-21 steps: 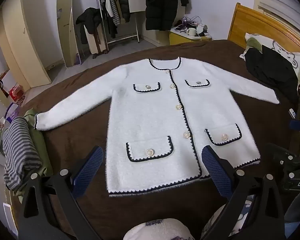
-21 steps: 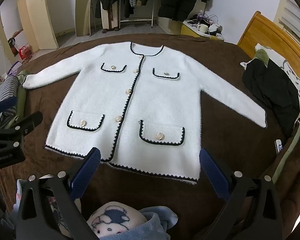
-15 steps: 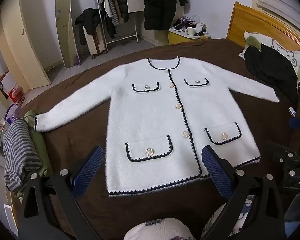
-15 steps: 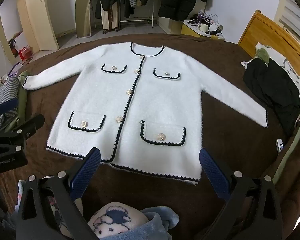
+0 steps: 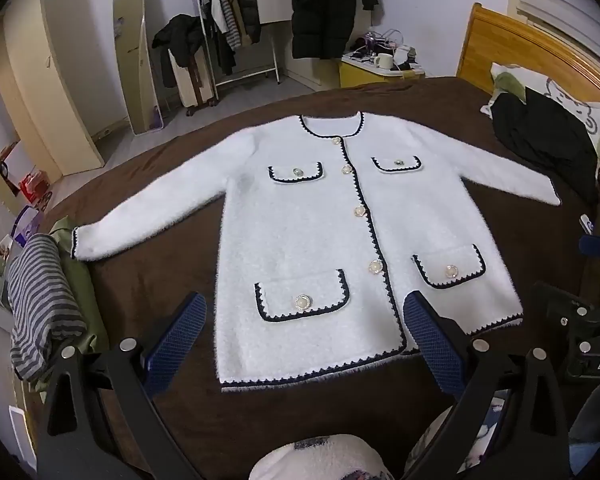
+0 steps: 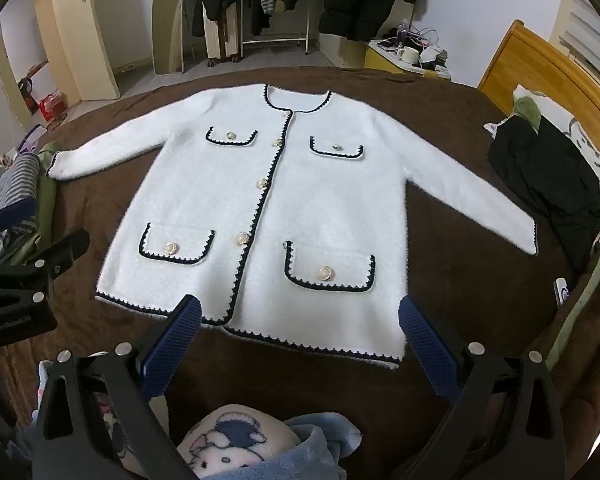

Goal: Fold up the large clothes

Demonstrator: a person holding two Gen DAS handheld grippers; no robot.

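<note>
A white fuzzy cardigan (image 5: 320,232) with black trim, gold buttons and four pockets lies flat, front up, sleeves spread, on the brown bedspread (image 5: 160,264); it also shows in the right wrist view (image 6: 300,208). My left gripper (image 5: 304,340) is open and empty, held above the hem at its left half. My right gripper (image 6: 300,340) is open and empty, held above the hem at its right half. Each gripper shows at the edge of the other's view.
A striped garment (image 5: 40,304) lies at the bed's left edge. A black garment (image 5: 540,140) and a pillow lie by the wooden headboard (image 5: 540,52) on the right. A clothes rack (image 5: 236,32), mirror and yellow bedside table (image 5: 376,70) stand beyond the bed.
Both views have shifted only slightly; the cardigan lies as before and both grippers stay open.
</note>
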